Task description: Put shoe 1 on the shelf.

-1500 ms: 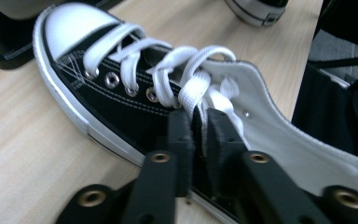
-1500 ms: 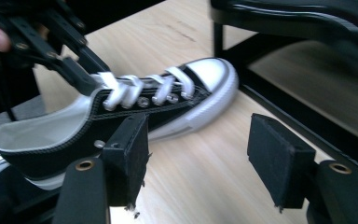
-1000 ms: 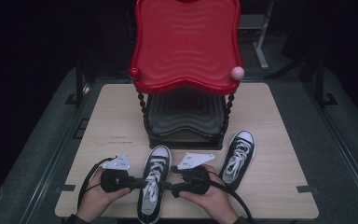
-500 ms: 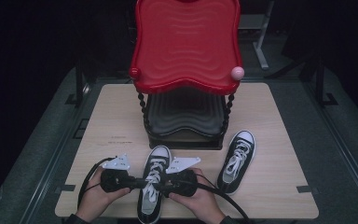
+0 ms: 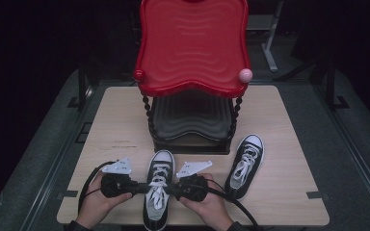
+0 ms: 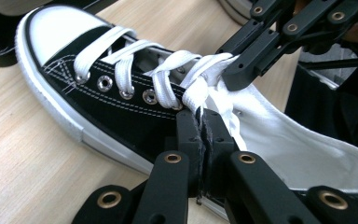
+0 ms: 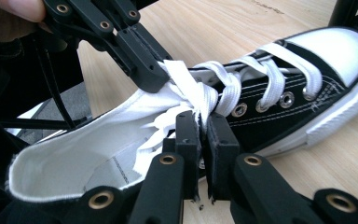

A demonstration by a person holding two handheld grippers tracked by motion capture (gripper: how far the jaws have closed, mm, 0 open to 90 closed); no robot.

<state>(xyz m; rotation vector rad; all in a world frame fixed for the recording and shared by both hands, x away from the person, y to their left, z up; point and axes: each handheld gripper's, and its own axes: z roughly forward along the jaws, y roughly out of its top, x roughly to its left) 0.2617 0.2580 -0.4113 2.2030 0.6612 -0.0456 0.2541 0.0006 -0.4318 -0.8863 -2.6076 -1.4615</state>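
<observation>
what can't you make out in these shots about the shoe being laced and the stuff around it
- Near shoe: heel cut off by the bottom edge in the high view.
- Lace in the left gripper: the pinched part is hidden by the shut jaws; same for the right gripper.
- Rack shelves: covered by the red top, too dark.
- Second shoe: lace knot too small.

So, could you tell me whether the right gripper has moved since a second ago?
Yes. The right gripper has shifted left toward the near shoe, away from the other shoe; its jaws have just been closing on the lace.
</observation>
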